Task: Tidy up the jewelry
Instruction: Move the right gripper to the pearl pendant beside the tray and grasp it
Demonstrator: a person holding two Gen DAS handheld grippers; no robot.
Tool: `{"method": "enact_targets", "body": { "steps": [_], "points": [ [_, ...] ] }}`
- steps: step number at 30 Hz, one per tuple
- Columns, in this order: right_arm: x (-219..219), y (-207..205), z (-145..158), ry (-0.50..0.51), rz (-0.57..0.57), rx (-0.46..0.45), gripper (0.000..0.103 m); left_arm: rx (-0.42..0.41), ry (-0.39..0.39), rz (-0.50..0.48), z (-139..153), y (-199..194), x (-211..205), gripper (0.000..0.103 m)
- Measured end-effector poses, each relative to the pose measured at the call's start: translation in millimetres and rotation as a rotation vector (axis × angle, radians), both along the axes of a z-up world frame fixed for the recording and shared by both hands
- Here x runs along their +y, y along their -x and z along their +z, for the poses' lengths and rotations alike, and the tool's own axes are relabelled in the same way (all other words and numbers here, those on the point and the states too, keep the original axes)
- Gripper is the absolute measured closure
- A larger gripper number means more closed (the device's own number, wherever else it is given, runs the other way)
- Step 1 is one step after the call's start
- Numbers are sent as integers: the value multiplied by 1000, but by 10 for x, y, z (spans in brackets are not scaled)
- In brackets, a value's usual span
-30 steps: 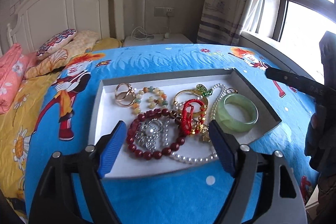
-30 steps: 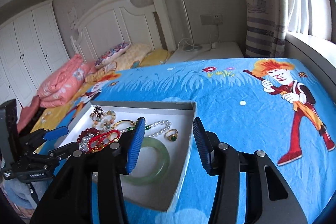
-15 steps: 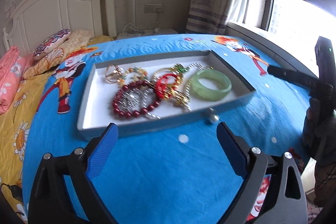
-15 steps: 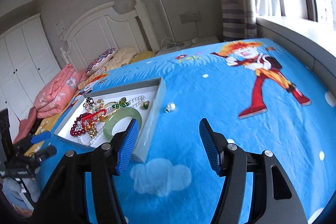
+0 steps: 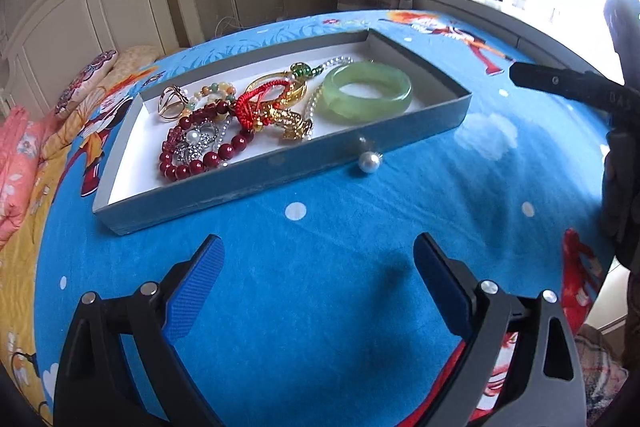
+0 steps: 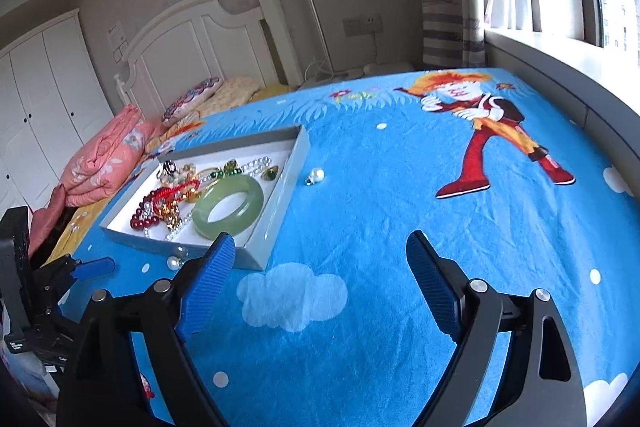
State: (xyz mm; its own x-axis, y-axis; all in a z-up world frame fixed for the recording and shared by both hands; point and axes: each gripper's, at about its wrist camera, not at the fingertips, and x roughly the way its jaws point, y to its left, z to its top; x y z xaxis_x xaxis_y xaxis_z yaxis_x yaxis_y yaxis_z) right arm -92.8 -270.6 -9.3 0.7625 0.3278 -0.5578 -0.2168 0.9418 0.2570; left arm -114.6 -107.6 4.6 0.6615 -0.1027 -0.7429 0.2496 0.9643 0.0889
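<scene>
So there's a bed with a bright blue cartoon bedspread [image 6: 400, 227], and a shallow grey tray [image 5: 256, 183] sits on it toward the pillow end. Inside the tray is a tangle of jewelry: a chunky green jade bangle [image 5: 367, 93] near its window-side end, a dark red bead bracelet [image 5: 200, 151] toward the other end, and a red cord knot with gold bits [image 5: 276, 107] in between. One pearl earring [image 5: 368, 161] lies on the bedspread just outside the tray's near wall; another [image 6: 316, 175] is past its window-side wall. Left gripper [image 5: 316, 267] is spread wide, empty. Right gripper [image 6: 316, 259] is opening, nothing between its jaws.
</scene>
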Motion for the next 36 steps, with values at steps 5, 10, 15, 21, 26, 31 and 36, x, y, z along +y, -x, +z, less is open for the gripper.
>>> {"method": "enact_targets", "body": {
  "steps": [5, 10, 15, 21, 26, 31, 36],
  "points": [
    [17, -164, -54, 9, 48, 79, 19, -1, -4, -16, 6, 7, 1, 8],
    [72, -453, -157, 97, 89, 176, 19, 12, 18, -19, 1, -5, 34, 8],
    [66, -684, -140, 251, 82, 133, 19, 25, 29, -25, -4, -14, 40, 8],
    [90, -1023, -177, 362, 196, 121, 19, 46, 42, -26, -23, -43, 46, 8],
    [322, -1144, -186, 476, 338, 69, 19, 59, 54, -26, -29, -61, 64, 8],
    [459, -1292, -173, 469, 448, 63, 23, 67, 63, -27, -40, -78, 72, 8],
    [414, -1465, -173, 378, 567, 99, 43, 71, 64, -28, -43, -85, 68, 6]
  ]
}}
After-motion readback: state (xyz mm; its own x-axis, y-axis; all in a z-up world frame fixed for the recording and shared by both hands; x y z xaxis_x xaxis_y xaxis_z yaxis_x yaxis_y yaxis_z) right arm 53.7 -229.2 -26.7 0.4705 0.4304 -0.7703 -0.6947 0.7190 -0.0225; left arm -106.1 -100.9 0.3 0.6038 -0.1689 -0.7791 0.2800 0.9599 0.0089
